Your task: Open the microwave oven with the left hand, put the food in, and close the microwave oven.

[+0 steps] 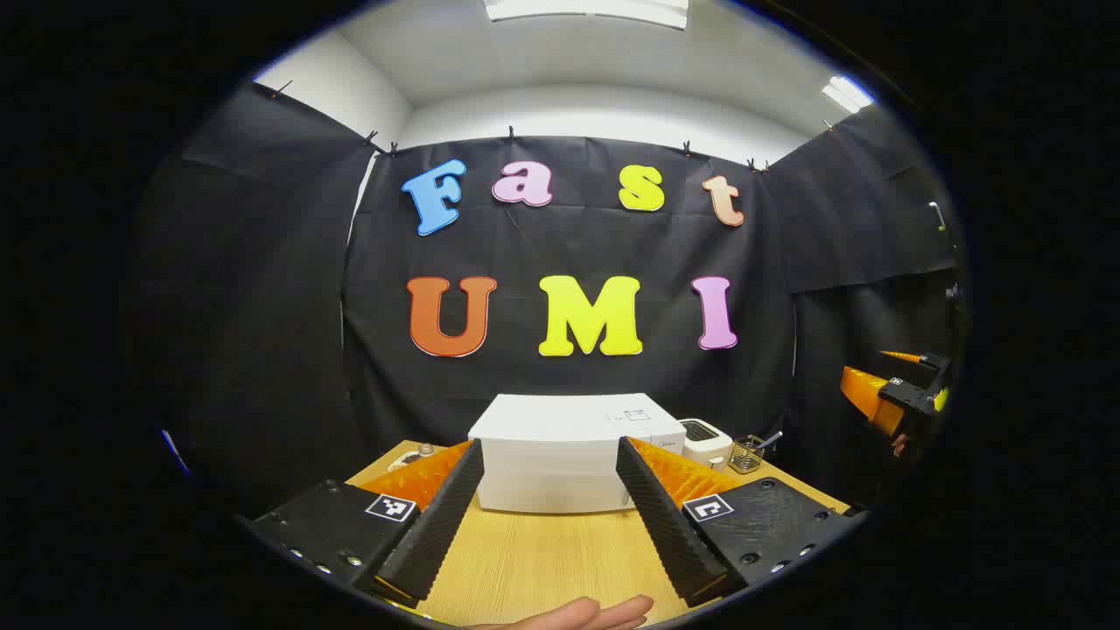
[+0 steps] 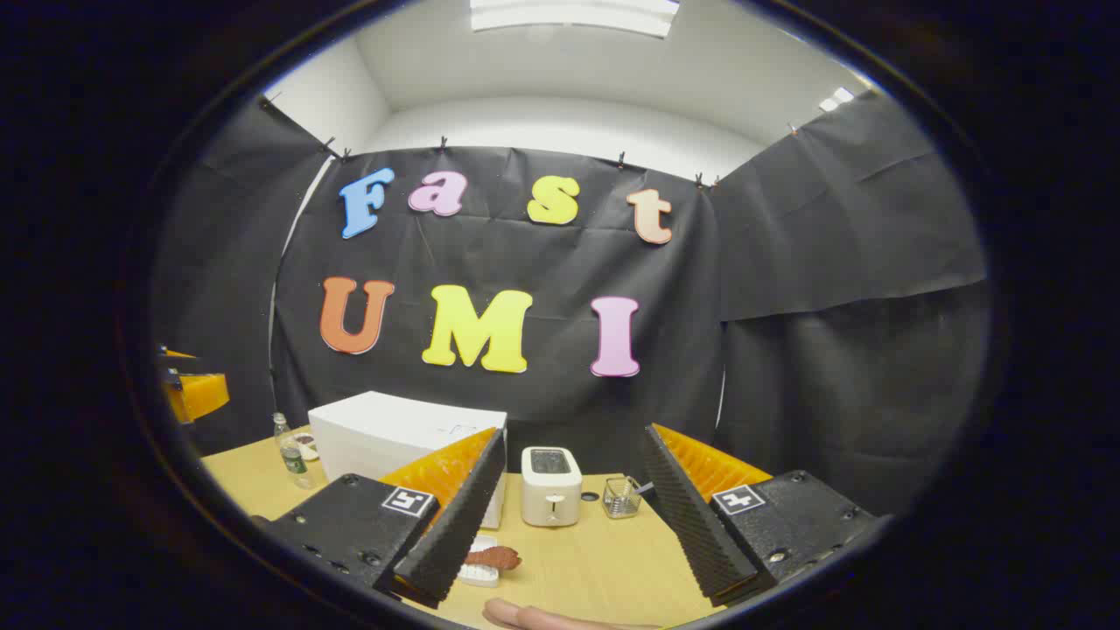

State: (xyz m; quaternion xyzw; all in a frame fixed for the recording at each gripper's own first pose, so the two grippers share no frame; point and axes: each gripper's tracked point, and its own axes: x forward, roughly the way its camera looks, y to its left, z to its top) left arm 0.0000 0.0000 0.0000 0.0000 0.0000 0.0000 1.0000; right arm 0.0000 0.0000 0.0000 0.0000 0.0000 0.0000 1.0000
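A white microwave oven (image 1: 573,455) is seen at 12 o'clock from the left gripper (image 1: 549,516), framed between its spread, empty fingers, on a wooden table (image 1: 542,569). The oven's long axis is laid crosswise in the left gripper view, and its front panel is turned toward the camera with the door apparently shut. In the right gripper view, the right gripper (image 2: 569,525) is likewise held wide apart with nothing between its fingers. The food (image 2: 490,557), a reddish-brown piece on a small white tray (image 2: 479,573), is found at 7 o'clock by that gripper's left finger. A toaster (image 2: 551,486) and a small clear holder (image 2: 621,496) stand at 12 o'clock. The task is judged barely begun: the opening step is in hand, and the door's edge must next be reached by the left gripper.
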